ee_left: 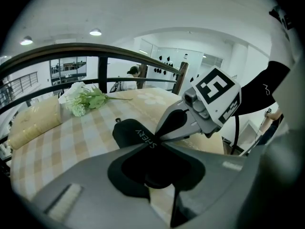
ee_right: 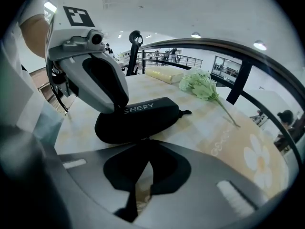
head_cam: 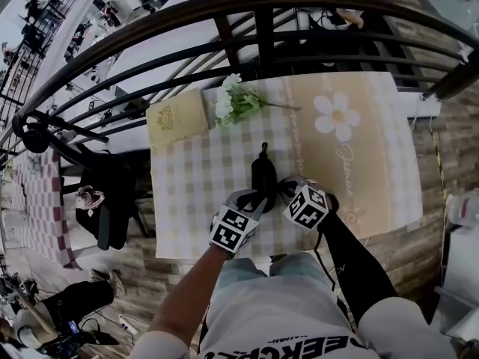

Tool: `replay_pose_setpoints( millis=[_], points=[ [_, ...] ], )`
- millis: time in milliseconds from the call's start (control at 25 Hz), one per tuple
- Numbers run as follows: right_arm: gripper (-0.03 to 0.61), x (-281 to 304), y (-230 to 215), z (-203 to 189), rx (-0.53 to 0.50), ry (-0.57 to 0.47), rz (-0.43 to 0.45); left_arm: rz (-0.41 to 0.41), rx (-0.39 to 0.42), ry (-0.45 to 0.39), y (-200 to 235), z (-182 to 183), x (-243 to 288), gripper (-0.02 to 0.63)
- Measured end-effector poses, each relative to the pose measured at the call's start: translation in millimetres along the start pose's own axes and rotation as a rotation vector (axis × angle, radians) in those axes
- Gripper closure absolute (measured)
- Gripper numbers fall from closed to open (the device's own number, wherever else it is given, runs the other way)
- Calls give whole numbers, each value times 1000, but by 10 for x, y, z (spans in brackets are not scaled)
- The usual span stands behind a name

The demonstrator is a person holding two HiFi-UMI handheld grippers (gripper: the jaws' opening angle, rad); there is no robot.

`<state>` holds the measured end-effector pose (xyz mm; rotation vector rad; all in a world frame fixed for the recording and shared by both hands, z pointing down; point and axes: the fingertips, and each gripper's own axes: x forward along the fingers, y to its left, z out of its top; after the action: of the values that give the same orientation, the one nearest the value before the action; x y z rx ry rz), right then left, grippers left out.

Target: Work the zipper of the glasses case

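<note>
A black zip-up glasses case [head_cam: 263, 174] printed "SHERY" lies on the checked tablecloth [head_cam: 194, 193], its tab end pointing away from me. My left gripper [head_cam: 259, 200] is shut, its tips resting on the case's top near the lettering [ee_left: 143, 133]; the right gripper view shows its fingers [ee_right: 107, 82] leaning onto the case [ee_right: 143, 120]. My right gripper [head_cam: 284, 188] is shut too, its tips [ee_right: 143, 142] against the case's near edge. Whether a zipper pull sits between either pair of tips is hidden. In the left gripper view the right gripper [ee_left: 163, 136] meets the case beside my left gripper [ee_left: 158, 145].
A bunch of white flowers [head_cam: 232, 103] and a yellow cushion [head_cam: 177, 118] lie at the table's far side. A dark curved railing [head_cam: 262, 21] runs just beyond. The beige daisy-print cloth [head_cam: 337, 114] covers the right half. A chair with dark things [head_cam: 105, 200] stands left of the table.
</note>
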<state>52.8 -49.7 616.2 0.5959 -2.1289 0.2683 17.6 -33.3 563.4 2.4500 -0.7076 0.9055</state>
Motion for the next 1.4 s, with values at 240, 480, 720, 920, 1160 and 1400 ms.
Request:
replay_pose_setpoints(
  millis=[240,480,720,920,1160,1400],
  points=[
    [548,81,-234,146,-36,12,-32,14,-12,-10,63,64,65,537],
    [548,112,-246,149,-54,10,-9,7,-14,-21,75,107,67,542],
    [549,133,-218,94,-98,29,27,10,39,-28,76,121,137,545],
    [549,110,-170,68,-140,33,55,6,32,-37,71,134,149,545],
    [550,102,-11,-34,-185,51,96,-3,26,-30,64,128,147,546],
    [532,113,-237,55,-143,13,-32,0,19,-32,57,128,154,545]
  ],
)
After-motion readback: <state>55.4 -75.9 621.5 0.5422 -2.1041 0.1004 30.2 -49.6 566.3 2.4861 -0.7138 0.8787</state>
